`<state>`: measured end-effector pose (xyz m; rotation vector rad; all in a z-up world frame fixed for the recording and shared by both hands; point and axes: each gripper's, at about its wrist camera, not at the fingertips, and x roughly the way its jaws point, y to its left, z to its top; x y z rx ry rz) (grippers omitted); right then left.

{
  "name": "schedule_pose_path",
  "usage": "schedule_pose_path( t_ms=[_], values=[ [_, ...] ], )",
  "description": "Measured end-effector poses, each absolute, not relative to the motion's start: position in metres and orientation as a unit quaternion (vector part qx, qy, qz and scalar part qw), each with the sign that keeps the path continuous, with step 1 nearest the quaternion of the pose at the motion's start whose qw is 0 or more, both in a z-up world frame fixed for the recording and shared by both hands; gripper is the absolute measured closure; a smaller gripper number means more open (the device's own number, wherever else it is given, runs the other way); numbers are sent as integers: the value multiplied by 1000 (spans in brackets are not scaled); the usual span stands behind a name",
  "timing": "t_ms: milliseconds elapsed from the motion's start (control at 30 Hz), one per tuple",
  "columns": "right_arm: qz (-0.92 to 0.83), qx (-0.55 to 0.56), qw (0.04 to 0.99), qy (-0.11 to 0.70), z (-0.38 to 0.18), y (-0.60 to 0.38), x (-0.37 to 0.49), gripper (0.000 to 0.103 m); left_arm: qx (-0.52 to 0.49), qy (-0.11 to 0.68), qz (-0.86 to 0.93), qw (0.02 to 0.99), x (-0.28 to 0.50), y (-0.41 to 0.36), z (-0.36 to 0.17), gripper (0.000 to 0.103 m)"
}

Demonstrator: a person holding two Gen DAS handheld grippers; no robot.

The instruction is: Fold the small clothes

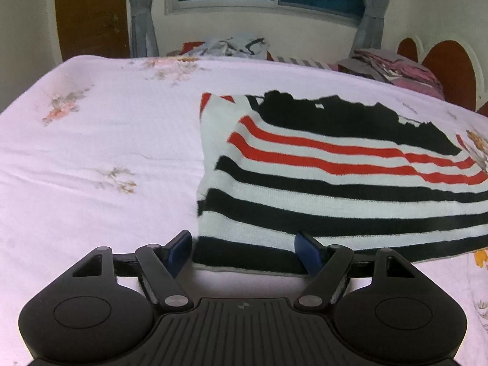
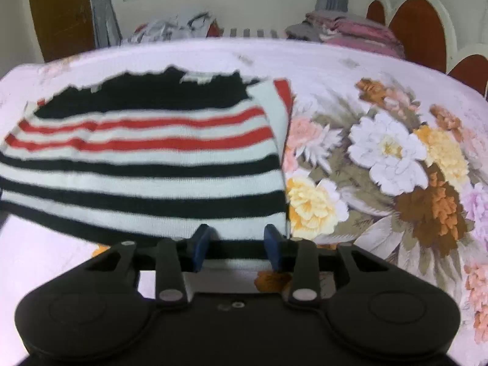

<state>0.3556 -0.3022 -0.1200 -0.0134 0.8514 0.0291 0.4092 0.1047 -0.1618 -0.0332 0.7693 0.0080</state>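
Note:
A small knitted sweater with black, white and red stripes lies partly folded on the pink floral bed sheet. It also shows in the right wrist view. My left gripper is open, its blue pads astride the sweater's near left hem corner. My right gripper is open, narrower, its blue pads at the sweater's near right hem corner. The hem there looks slightly raised off the sheet.
A pile of unfolded clothes lies at the bed's far edge, and a stack of pink folded clothes near the red headboard. A large flower print covers the sheet right of the sweater.

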Motion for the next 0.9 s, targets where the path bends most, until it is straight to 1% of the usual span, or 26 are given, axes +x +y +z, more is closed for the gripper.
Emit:
schedule_pose_path(
  t_ms=[67,167,367,900],
  values=[
    [13,-9,913,408,-118,-303,353,71,-16,372,11,928,407,110,-160,29],
    [10,-8,909,417,-121,-305,354,73,-11,379,18,925,408,117,-163,29],
    [1,-12,908,420,-130,-303,355,73,-21,384,19,923,409,123,-174,28],
    [7,-32,907,421,-131,-301,354,73,-15,395,19,919,412,121,-174,28]
  ],
)
